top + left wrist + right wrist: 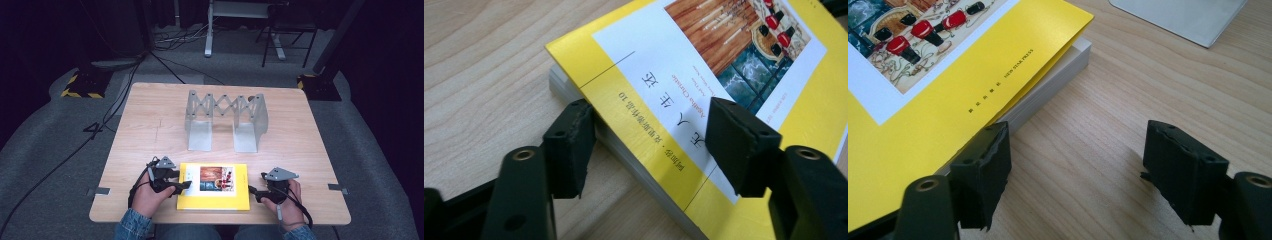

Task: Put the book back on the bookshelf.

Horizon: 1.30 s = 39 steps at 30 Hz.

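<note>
A yellow paperback book [214,186] with a white panel and a picture on its cover lies flat near the table's front edge. My left gripper [182,186] is at the book's left edge. In the left gripper view the book [704,75] has its edge between the jaws of the left gripper [654,145]: one jaw is low beside the page block, the other hangs over the cover, and the jaws stand apart. My right gripper [252,191] is open at the book's right side. There its left jaw rests beside the pages of the book [923,100], under the slightly lifted cover, and the right gripper [1083,170] has bare wood between its jaws.
A grey metal expanding rack [225,120] with two upright plates stands in the middle of the wooden table [150,125], behind the book. A corner of its base plate [1178,15] is near my right gripper. Cables and stands lie on the floor beyond.
</note>
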Each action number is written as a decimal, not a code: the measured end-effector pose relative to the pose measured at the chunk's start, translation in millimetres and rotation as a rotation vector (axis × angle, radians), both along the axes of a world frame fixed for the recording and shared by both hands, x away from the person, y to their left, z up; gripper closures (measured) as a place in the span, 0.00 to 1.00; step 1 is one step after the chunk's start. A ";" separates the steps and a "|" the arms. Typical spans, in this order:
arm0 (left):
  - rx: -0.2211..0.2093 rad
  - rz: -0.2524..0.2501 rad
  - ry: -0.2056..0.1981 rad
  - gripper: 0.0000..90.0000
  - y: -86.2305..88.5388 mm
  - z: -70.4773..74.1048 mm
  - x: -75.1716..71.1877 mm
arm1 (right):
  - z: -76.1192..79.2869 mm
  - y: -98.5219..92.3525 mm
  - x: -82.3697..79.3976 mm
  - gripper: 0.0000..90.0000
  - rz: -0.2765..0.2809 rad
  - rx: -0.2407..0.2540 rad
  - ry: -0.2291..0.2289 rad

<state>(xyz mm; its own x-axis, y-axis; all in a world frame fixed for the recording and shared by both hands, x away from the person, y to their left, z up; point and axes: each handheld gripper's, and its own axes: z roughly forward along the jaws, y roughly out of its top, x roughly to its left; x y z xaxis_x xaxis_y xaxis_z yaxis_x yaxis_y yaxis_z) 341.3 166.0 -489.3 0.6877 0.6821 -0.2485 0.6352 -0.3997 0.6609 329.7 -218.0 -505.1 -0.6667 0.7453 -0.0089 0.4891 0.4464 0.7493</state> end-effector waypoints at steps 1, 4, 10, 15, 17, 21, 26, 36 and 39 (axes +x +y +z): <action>0.000 0.000 0.000 0.41 0.0 0.0 0.0 | 0.0 0.0 0.0 0.30 -0.001 0.000 0.000; 0.007 -0.008 -0.011 0.42 -0.9 1.4 -1.4 | 0.0 0.1 -0.1 0.30 -0.002 0.000 0.000; 0.017 -0.040 -0.049 0.45 -1.4 5.5 -2.7 | 0.0 0.2 -0.1 0.30 -0.004 0.000 0.000; -0.041 -0.068 -0.083 0.51 -2.7 10.0 -4.9 | 0.0 0.3 -0.2 0.30 -0.005 0.000 0.000; -0.021 -0.070 -0.085 0.54 -3.2 9.6 -5.1 | 0.0 0.4 -0.2 0.30 -0.005 0.000 0.000; -0.021 -0.076 -0.086 0.72 -2.5 11.5 -6.7 | 0.0 0.5 -0.2 0.30 -0.007 0.000 0.000; -0.069 -0.091 -0.074 0.93 -0.5 18.6 -10.2 | 0.0 0.6 -0.2 0.31 -0.007 0.000 0.000; -0.117 -0.128 -0.099 0.99 -2.8 42.5 -17.4 | 8.8 -3.3 -14.7 0.32 -0.019 -0.008 -0.054; -0.117 -0.134 -0.111 0.99 -4.5 46.9 -17.8 | 15.1 -5.4 -19.8 0.31 -0.025 0.002 -0.072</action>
<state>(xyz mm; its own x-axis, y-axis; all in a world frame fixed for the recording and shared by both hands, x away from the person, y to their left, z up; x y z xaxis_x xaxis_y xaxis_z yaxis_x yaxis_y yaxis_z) 323.6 161.6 -442.5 0.7979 0.5537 -0.2383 0.5024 -0.3923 0.7706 309.9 -223.5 -490.0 -0.6453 0.7620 -0.0547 0.4449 0.4330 0.7839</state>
